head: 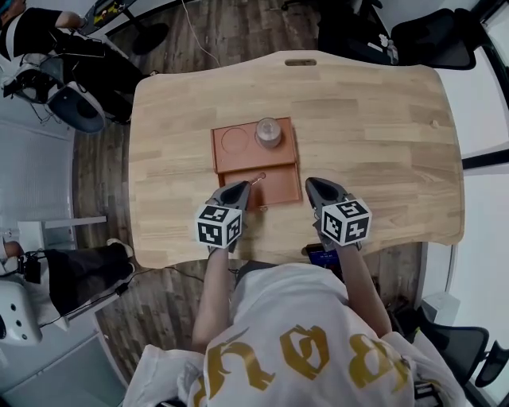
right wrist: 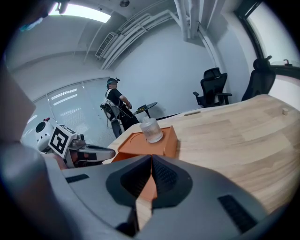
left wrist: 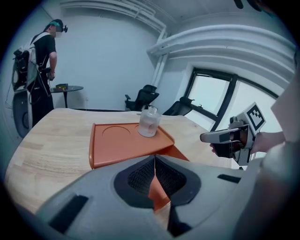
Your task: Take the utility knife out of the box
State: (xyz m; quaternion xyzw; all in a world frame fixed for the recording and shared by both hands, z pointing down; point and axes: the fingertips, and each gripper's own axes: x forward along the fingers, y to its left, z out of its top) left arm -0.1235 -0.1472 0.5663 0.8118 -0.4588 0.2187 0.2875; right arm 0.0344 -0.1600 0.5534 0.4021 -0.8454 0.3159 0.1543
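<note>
Bright and even across the table (right wrist: 234, 131). Lit from a ceiling light (right wrist: 82, 12) blown out to white in the right gripper view, and from a pale, washed-out window (left wrist: 218, 101) in the left gripper view. Only a faint soft shadow beside the orange box (right wrist: 140, 143). Strongly bowed by wide lenses, blackening toward the corners of both gripper views. Out of focus up close on the left gripper (left wrist: 154, 158) and right gripper (right wrist: 151, 158); sharper farther off.

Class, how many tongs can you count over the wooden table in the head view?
2. The left tongs are at the orange box's near left corner; the right tongs are just off its near right corner. Both are shut. None seem hidden.
</note>
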